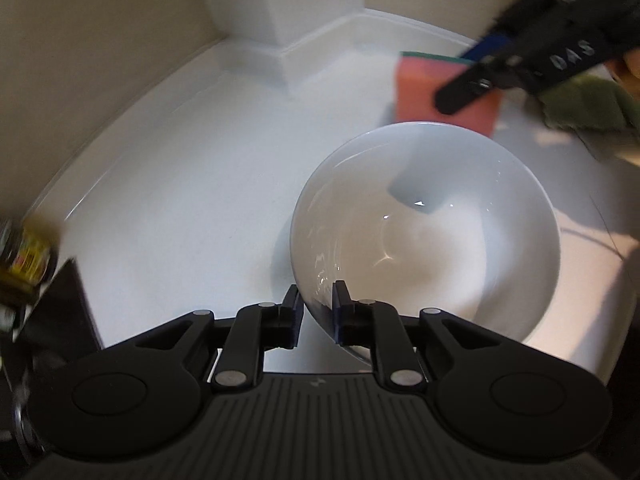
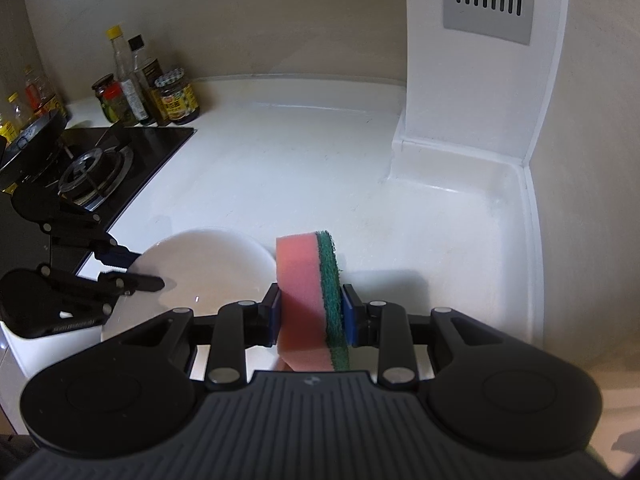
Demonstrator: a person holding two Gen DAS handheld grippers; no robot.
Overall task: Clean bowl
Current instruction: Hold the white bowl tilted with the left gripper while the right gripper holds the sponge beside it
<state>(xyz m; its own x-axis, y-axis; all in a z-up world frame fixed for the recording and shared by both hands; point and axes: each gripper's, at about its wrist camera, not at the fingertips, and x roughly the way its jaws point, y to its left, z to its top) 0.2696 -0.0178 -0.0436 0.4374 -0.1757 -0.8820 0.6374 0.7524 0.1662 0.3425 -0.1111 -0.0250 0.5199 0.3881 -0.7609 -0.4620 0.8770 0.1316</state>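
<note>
A white bowl (image 1: pixel 424 232) sits on the white counter (image 1: pixel 180 200). My left gripper (image 1: pixel 318 316) is shut on the bowl's near rim, one finger inside and one outside. The bowl also shows in the right wrist view (image 2: pixel 208 268), with the left gripper (image 2: pixel 132 268) on its left rim. My right gripper (image 2: pixel 312 312) is shut on a pink sponge with a green scrub side (image 2: pixel 310 300), held upright to the right of the bowl. In the left wrist view the sponge (image 1: pixel 416 88) and right gripper (image 1: pixel 492 68) hover just beyond the bowl's far rim.
A black gas hob (image 2: pixel 104 168) lies left of the bowl. Several jars and bottles (image 2: pixel 152 88) stand behind it by the wall. A white pillar with a vent (image 2: pixel 480 60) rises at the back right. A green cloth (image 1: pixel 584 104) lies far right.
</note>
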